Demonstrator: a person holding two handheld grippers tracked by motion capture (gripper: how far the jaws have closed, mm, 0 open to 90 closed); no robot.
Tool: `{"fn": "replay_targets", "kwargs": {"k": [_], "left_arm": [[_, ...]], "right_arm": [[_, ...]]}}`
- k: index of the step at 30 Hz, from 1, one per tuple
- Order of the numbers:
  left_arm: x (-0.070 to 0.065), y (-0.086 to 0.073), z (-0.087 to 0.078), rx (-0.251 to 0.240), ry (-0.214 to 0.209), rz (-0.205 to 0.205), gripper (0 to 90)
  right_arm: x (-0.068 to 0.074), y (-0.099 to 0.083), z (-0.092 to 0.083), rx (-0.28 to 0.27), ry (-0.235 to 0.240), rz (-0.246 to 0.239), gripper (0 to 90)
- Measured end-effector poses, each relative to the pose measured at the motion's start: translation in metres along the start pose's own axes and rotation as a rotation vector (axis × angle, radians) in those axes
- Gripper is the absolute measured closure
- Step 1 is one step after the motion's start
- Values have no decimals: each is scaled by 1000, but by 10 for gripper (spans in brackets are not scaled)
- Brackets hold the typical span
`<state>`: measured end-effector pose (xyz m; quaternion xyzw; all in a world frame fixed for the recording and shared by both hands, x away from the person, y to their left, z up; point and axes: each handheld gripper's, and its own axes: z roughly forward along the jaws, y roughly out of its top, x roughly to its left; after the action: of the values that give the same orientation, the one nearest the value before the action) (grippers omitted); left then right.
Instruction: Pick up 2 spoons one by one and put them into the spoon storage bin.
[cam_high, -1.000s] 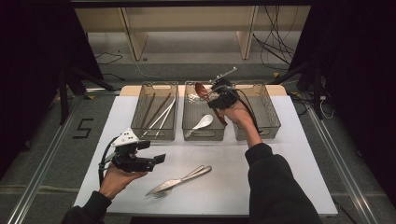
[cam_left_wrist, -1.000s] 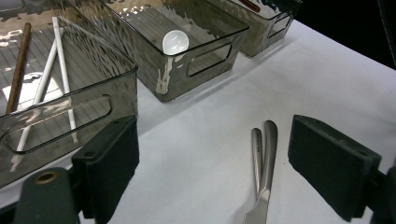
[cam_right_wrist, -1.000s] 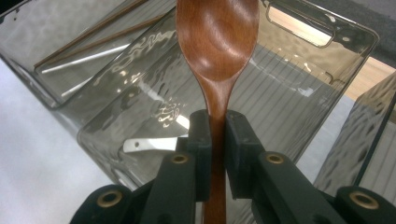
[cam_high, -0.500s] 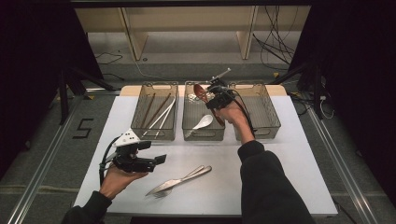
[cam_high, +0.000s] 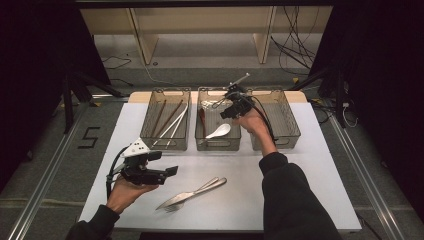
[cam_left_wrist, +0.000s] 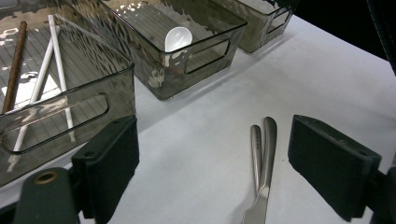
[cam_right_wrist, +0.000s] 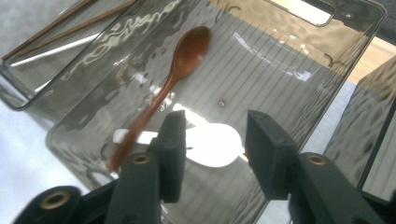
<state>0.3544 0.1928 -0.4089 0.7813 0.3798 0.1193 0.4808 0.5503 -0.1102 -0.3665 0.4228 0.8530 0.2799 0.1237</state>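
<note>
My right gripper (cam_high: 223, 107) hovers over the middle clear bin (cam_high: 218, 147). Its jaws have just been opening and stand apart with nothing between them (cam_right_wrist: 212, 144). A brown wooden spoon (cam_right_wrist: 173, 78), blurred, lies free in that bin to the left of the jaws, seen from above as a dark spoon (cam_high: 202, 120) along the bin's left side. A white spoon (cam_right_wrist: 219, 154) rests on the bin floor under the jaws (cam_high: 219, 131). My left gripper (cam_high: 169, 173) is open low over the table (cam_left_wrist: 212, 168), just left of a steel knife and fork (cam_left_wrist: 264, 154) lying side by side (cam_high: 192, 192).
The left bin (cam_high: 165, 146) holds brown and white chopsticks (cam_left_wrist: 51, 70). The right bin (cam_high: 281, 145) stands beside the middle one. All three sit in a row at the far side of the white table (cam_high: 310, 200). Dark floor and cables lie beyond.
The right gripper held the brown spoon above the middle bin; its jaws have parted and the spoon now lies in the bin. The left gripper has stayed put.
</note>
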Motion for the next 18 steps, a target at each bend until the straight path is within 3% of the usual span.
{"fn": "replay_targets", "kwargs": {"k": [9, 18], "left_arm": [[1, 0, 1, 8, -2, -4, 159], [0, -1, 2, 30, -11, 5, 159]], "right_arm": [[15, -15, -20, -35, 58, -101, 414], [32, -52, -53, -97, 106, -160, 368]]}}
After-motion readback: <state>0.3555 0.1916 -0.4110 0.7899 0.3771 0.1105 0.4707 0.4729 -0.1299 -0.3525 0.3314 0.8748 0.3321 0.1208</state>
